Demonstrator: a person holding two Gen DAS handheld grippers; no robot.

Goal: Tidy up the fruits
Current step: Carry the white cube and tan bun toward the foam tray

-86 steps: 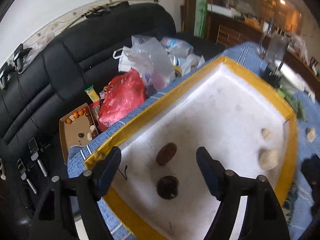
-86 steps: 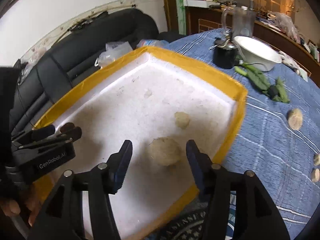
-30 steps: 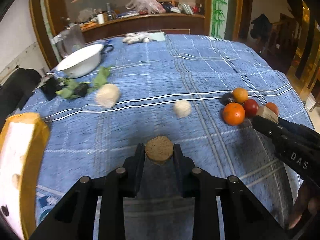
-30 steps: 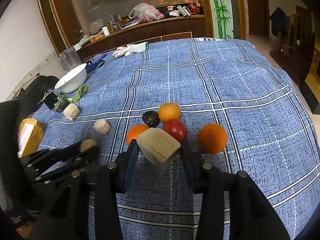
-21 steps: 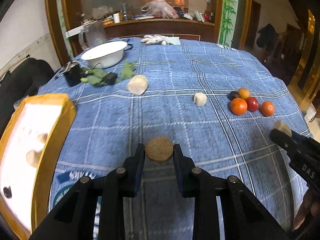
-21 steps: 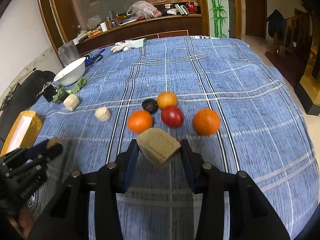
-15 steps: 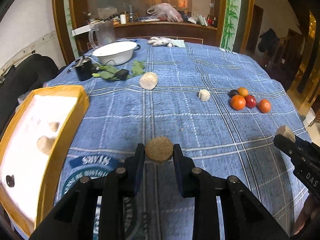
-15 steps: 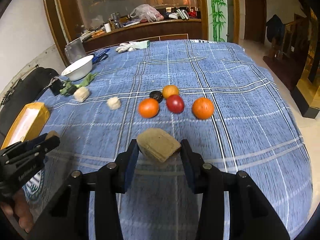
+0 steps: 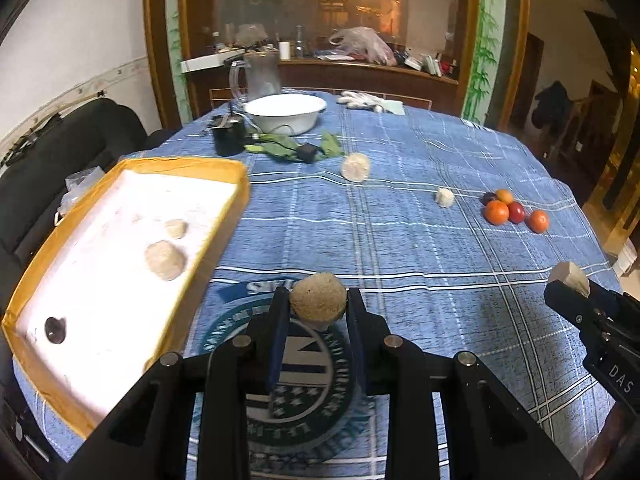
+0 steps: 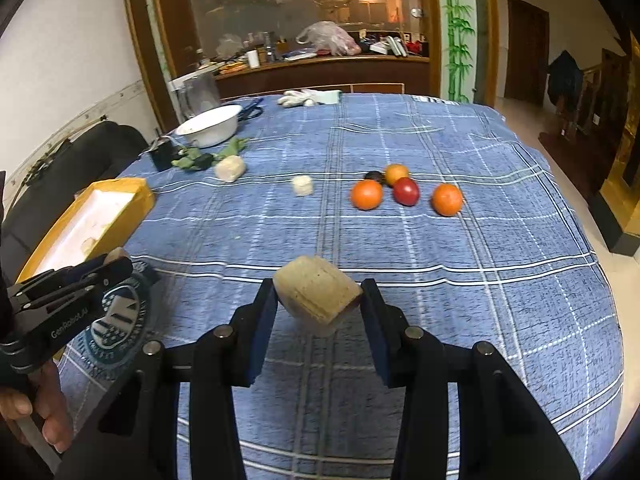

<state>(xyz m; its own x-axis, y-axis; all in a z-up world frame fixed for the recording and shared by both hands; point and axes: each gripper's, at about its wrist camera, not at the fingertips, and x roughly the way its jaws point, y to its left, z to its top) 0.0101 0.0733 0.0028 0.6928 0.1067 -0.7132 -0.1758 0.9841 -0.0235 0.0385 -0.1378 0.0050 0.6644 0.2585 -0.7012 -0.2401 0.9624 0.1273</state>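
My left gripper [image 9: 318,308] is shut on a round tan fruit [image 9: 318,301], held above the blue cloth just right of the yellow-rimmed white tray [image 9: 224,166]. In the tray lie two pale lumps [image 9: 165,260] and a dark fruit [image 9: 55,330]. My right gripper [image 10: 318,300] is shut on a blocky tan piece [image 10: 318,298] over the near part of the table. Beyond it sits a cluster of two oranges [image 10: 367,194], a red fruit [image 10: 406,191], a small orange one and a dark one. Two pale pieces [image 10: 302,185] lie loose on the cloth.
A white bowl [image 9: 285,112], a glass jug [image 9: 260,74], a black cup [image 9: 228,136] and green leaves [image 9: 288,144] stand at the table's far left. White gloves [image 10: 308,98] lie at the far edge. A black sofa [image 9: 60,148] is left of the table.
Both grippers have pulled back from the fruit cluster toward the tray side, each keeping its piece. The tray has come much further into the left wrist view.
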